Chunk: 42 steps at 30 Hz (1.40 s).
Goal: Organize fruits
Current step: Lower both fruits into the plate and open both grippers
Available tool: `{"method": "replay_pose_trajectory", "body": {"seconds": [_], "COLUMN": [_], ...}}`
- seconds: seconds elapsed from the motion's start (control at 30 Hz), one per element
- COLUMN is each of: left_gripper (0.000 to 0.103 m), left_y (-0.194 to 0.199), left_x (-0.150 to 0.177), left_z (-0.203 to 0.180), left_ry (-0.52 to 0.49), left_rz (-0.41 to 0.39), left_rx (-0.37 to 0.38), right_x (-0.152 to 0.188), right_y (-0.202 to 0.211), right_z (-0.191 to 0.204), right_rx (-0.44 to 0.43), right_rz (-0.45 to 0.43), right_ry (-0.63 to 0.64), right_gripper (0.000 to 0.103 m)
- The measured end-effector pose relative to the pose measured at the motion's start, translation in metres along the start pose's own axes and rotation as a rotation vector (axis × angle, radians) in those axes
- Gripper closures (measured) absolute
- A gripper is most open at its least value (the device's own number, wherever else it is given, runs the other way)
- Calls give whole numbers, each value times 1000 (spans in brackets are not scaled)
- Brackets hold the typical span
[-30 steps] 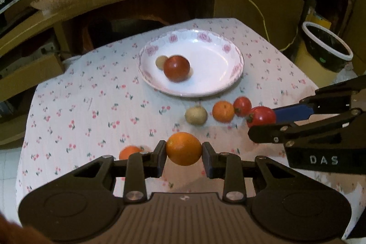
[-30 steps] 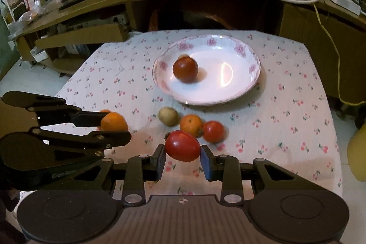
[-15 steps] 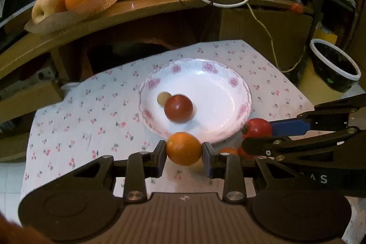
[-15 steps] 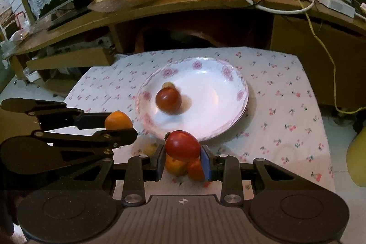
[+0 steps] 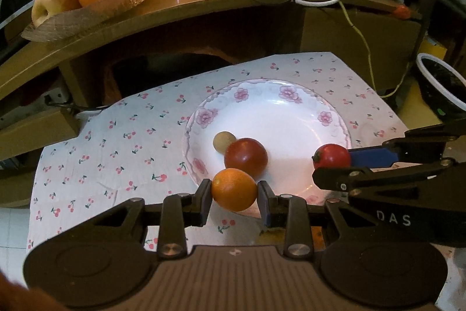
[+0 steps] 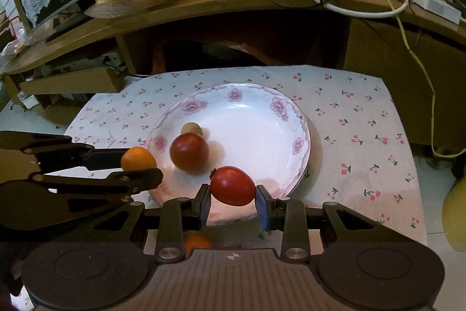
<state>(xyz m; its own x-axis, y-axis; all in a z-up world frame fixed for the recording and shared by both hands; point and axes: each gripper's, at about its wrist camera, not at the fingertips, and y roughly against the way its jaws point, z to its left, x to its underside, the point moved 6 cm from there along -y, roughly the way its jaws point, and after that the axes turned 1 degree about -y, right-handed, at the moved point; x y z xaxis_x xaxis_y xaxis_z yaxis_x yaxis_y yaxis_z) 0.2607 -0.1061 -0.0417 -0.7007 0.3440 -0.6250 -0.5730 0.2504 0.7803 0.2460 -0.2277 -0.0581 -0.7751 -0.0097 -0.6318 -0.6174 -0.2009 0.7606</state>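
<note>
Both tools are matte black: the left tool (image 5: 234,194) and right tool (image 6: 233,196) have silver screws, blue finger pads (image 5: 371,157), ribbed bases, white "DAS" lettering.

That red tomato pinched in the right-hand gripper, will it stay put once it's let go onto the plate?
Probably not at once. The red tomato is smooth and rounded, so it will likely roll. The plate dips toward its middle, which should keep it inside, perhaps drifting toward the dark red fruit. Its glossy skin looks soft, so a hard squeeze may bruise it.
</note>
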Motion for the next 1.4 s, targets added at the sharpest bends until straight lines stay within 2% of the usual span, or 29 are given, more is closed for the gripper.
{"method": "replay_pose_trajectory", "body": {"seconds": [0.23,0.6,0.97,1.4], "left_gripper": [65,65,59,57], "left_y": [-18,-31,-17,-4], "left_x": [0,-5,-14,-17], "left_z": [0,-7,1,16], "left_ry": [4,7,47,81], "left_rz": [33,35,-5,-32], "left_rx": [-13,-4,3,-17], "right_x": [-5,-9,-17,-16], "right_y": [-14,-19,-6,2], "right_z": [-5,-12,-12,-19], "right_rx": [-5,-3,-36,-20], "right_rz": [12,1,-42,-58], "right_ry": [30,30,-7,-27], "right_gripper": [70,69,66,65]}}
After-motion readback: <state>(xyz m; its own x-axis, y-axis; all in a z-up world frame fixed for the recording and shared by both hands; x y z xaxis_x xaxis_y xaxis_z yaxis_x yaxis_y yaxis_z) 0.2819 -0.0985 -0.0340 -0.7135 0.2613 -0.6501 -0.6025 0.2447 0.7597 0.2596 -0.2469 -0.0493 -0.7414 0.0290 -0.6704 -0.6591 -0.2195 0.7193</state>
